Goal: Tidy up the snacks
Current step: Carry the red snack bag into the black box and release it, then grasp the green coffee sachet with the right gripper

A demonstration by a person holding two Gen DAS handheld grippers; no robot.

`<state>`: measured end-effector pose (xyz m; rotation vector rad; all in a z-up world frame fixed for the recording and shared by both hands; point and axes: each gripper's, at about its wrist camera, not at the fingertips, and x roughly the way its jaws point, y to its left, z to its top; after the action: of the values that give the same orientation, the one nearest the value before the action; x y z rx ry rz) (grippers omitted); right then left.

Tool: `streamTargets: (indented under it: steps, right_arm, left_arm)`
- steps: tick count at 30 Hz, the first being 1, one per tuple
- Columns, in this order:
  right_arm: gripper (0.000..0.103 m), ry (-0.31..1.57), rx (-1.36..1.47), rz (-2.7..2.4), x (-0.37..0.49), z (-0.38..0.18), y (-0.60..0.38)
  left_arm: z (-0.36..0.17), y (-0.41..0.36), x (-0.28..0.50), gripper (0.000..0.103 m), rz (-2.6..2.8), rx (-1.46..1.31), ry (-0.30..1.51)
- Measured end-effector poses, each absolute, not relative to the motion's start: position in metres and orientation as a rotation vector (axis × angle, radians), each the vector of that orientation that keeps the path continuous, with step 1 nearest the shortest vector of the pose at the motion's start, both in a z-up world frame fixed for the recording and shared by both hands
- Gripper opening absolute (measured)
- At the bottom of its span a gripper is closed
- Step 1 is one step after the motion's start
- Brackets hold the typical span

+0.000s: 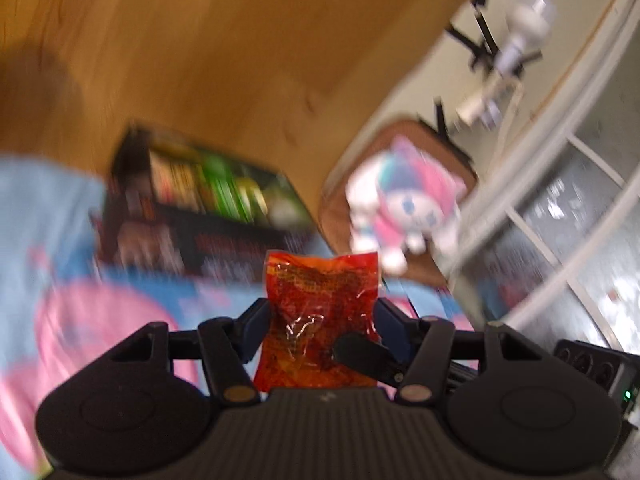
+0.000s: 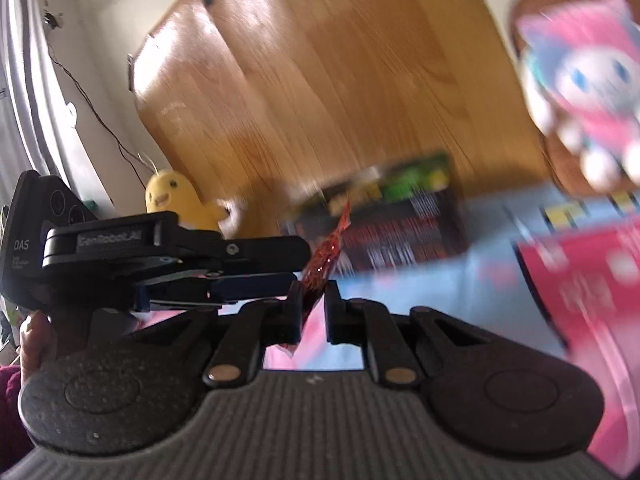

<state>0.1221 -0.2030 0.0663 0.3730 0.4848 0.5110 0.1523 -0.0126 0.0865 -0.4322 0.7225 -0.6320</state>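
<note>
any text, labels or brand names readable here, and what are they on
"GenRobot.AI": raised letters along the side of the left gripper, seen from the right wrist.
"DAS": on that gripper's black rear housing; the small lines under it are too small to read.
Red snack packet: print too crinkled and blurred to read.
Black snack box: lettering blurred, unreadable.

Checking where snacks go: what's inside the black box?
The black box holds upright green and yellow packets, too blurred to identify. Its front wall hides anything lower down.
</note>
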Motion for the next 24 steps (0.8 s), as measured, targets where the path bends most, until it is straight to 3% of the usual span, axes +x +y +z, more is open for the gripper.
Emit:
streamTargets:
  steps: [13, 18, 20, 24]
  right_arm:
    - [0.014, 0.462, 0.33, 0.511, 0.271, 0.048, -0.146]
    - [0.017, 0.478, 0.35, 0.431, 0.285, 0.037, -0.152]
    - [0.024, 0.474, 0.4, 0.406, 0.282, 0.038, -0.166]
    - [0.025, 0.454, 0.467, 0.402, 0.263, 0.051, -0.188]
  left_arm:
    - [0.087, 0.01, 0.27, 0.057, -0.485, -0.459, 0.648]
    - [0.079, 0.012, 0.279, 0.057, -0.43, -0.454, 0.658]
    - [0.078, 0.016, 0.274, 0.058, -0.433, -0.466, 0.654]
    - [0.083, 0.025, 0.249, 0.058, -0.45, -0.469, 0.649]
